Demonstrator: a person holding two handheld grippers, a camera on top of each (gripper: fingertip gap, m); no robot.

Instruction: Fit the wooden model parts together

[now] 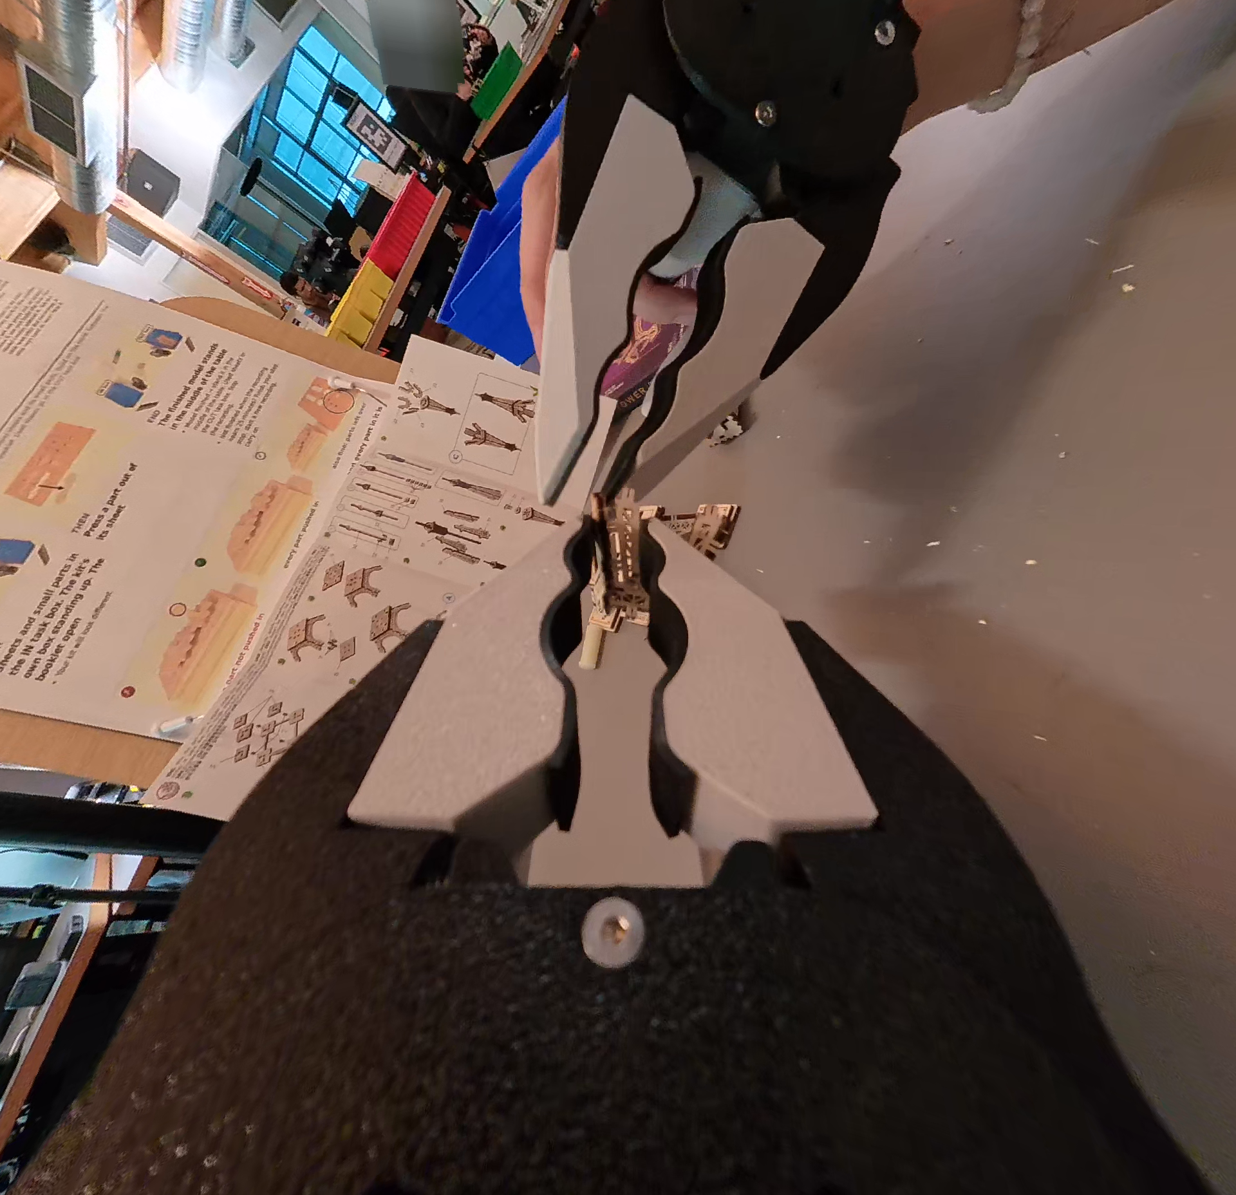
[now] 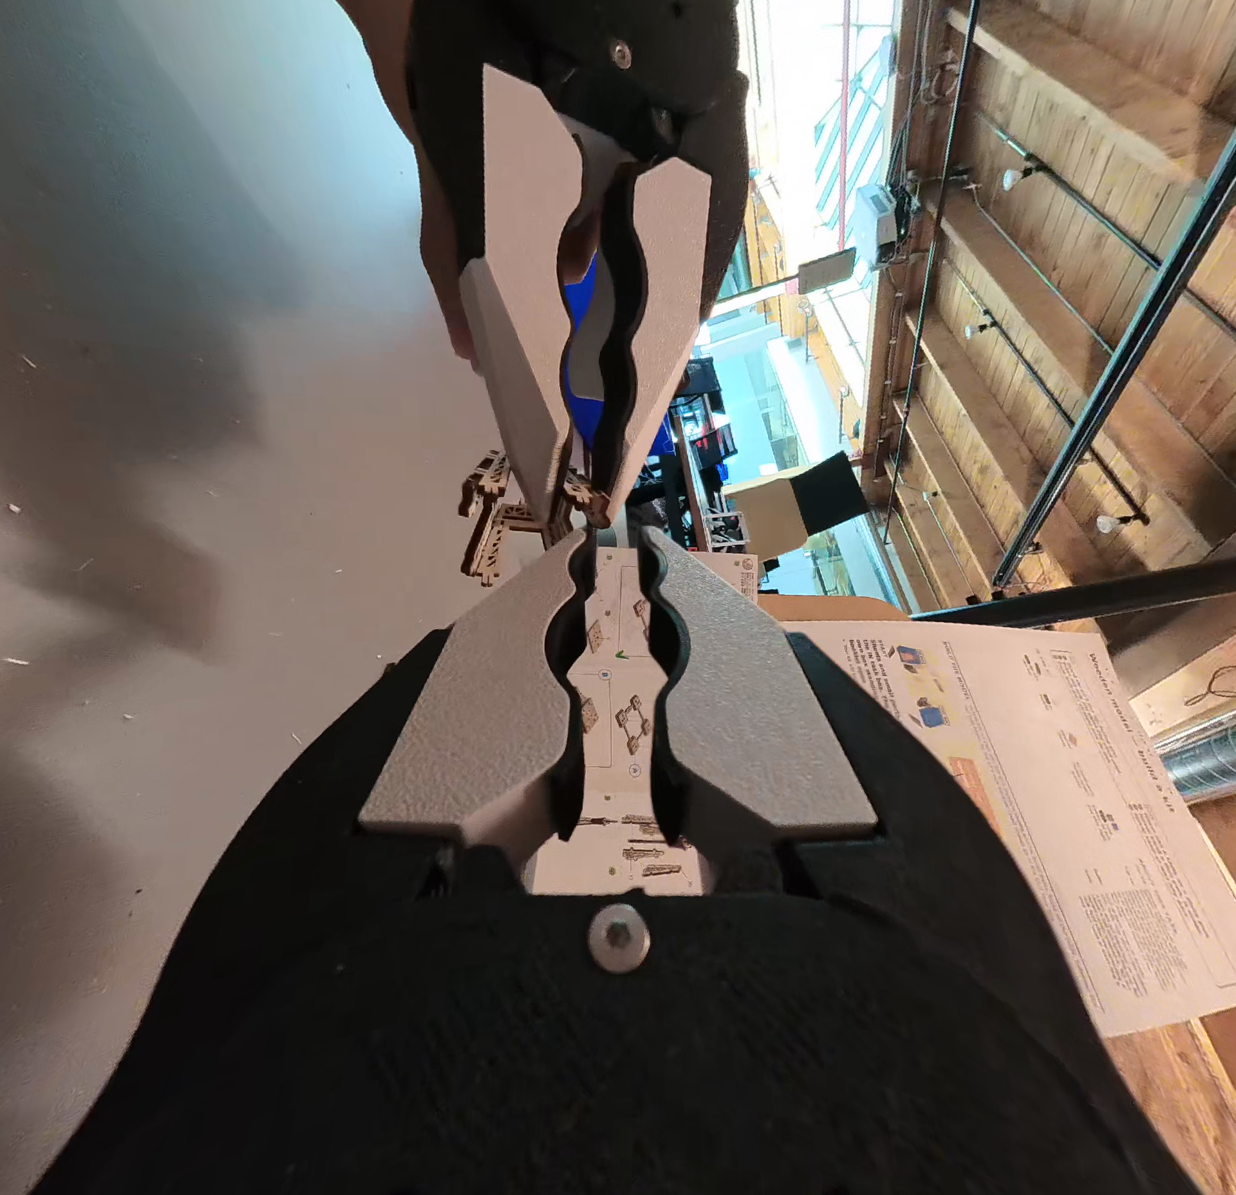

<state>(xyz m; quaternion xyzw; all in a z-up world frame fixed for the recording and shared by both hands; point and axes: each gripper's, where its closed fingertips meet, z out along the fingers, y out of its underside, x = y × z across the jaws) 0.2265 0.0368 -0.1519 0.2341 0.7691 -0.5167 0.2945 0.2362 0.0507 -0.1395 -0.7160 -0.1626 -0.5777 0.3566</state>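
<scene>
A pale grey desk (image 1: 1003, 494) flecked with wood crumbs carries an open instruction sheet (image 1: 200, 494) along its edge. The left claw (image 1: 612, 534) is closed on a slim wooden tower section (image 1: 622, 574), held clear of the desk. The right claw (image 2: 615, 541) meets it tip to tip, nearly closed; whether it grips anything I cannot tell. A wooden tower base (image 1: 702, 524) lies just beyond. Likely step: mating the parts, which calls for fine alignment and a gentle push.
</scene>
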